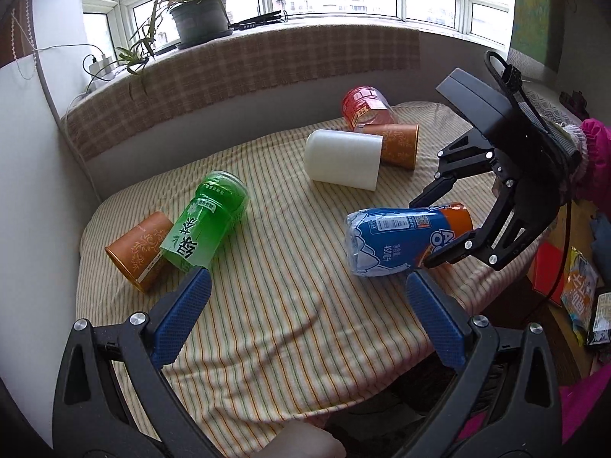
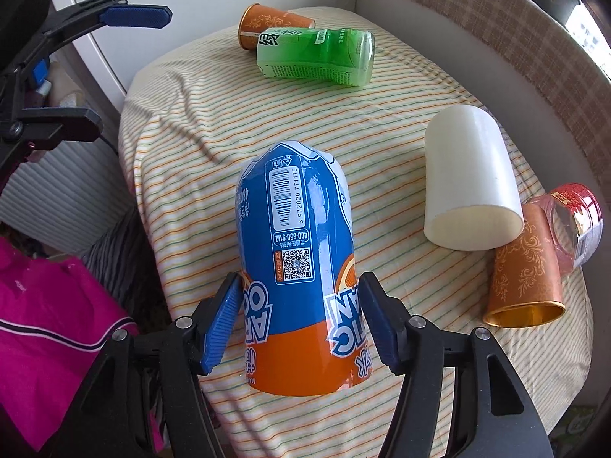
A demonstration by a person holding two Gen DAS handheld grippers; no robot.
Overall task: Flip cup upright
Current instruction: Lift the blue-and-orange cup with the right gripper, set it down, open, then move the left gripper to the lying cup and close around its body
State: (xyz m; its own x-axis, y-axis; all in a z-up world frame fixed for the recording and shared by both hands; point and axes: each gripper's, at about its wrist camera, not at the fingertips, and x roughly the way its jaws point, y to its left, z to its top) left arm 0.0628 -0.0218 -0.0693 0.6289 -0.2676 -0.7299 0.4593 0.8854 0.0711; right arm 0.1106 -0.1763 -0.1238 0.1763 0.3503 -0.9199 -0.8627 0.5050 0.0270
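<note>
Two fingers (image 2: 372, 320) of right gripper (image 2: 299, 320) clamping blue cup (image 2: 296, 263) at six o'clock; next, tilting upright. Left gripper (image 1: 305, 313) spread, idle.

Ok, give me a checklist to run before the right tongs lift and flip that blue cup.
1. Right tongs astride the blue cup: ok, one pad on each side near its open end.
2. Pads pressing firmly on the cup: cannot tell.
3. Blue cup on its side on the striped cloth: ok, not yet upright.
4. Space beside it to swing up: ok, white cup lies apart.
5. Left tongs out of the way: ok, open, holding nothing.
</note>
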